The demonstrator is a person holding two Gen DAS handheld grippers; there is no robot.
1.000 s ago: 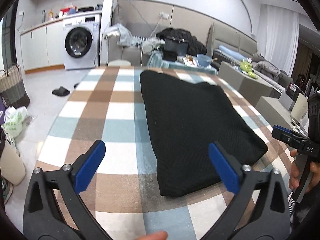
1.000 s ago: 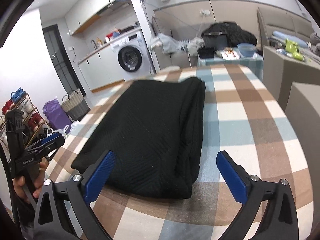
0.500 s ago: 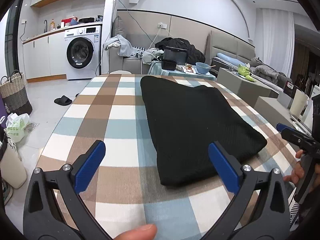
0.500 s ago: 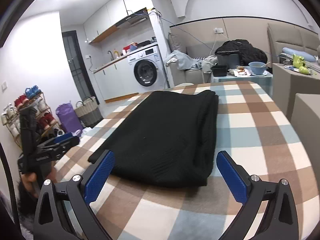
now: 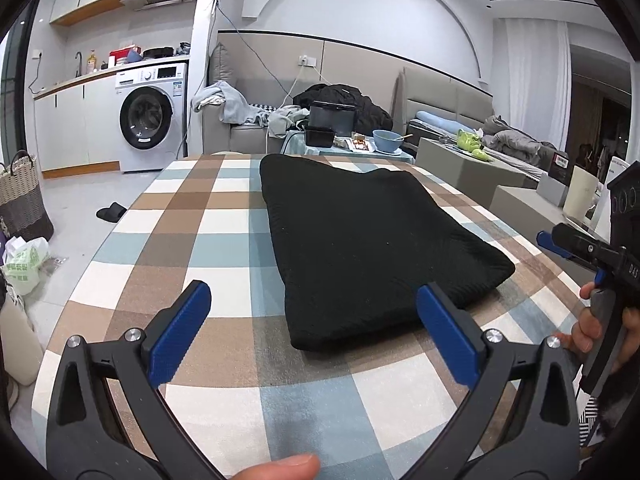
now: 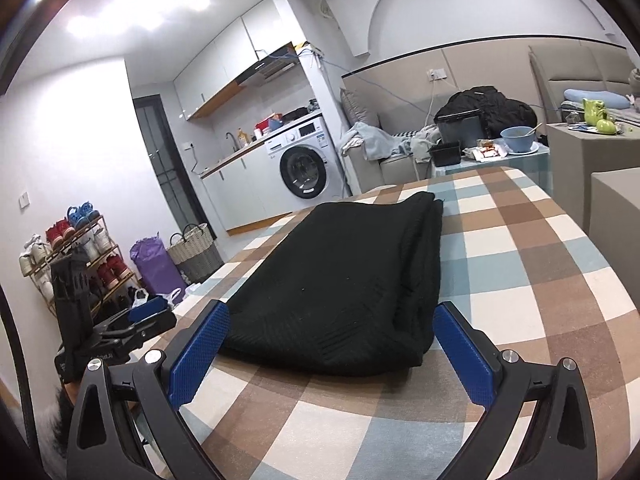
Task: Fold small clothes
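Softly ribbed black knit garment [image 5: 372, 248], folded oblong, checked tablecloth [image 5: 224, 248]

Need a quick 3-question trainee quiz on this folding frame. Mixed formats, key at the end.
1. True or false: the left gripper is shut on the black garment.
2. Multiple choice: the black garment lies on
A. the checked tablecloth
B. a bare wooden floor
C. a sofa cushion
3. Fill in: in the right wrist view, the right gripper has its blue pads spread on either side of the garment's near ____.

Key
1. False: its jaws stand wide apart and hold nothing.
2. A
3. edge: the pads frame it, and the view does not show them touching the cloth.
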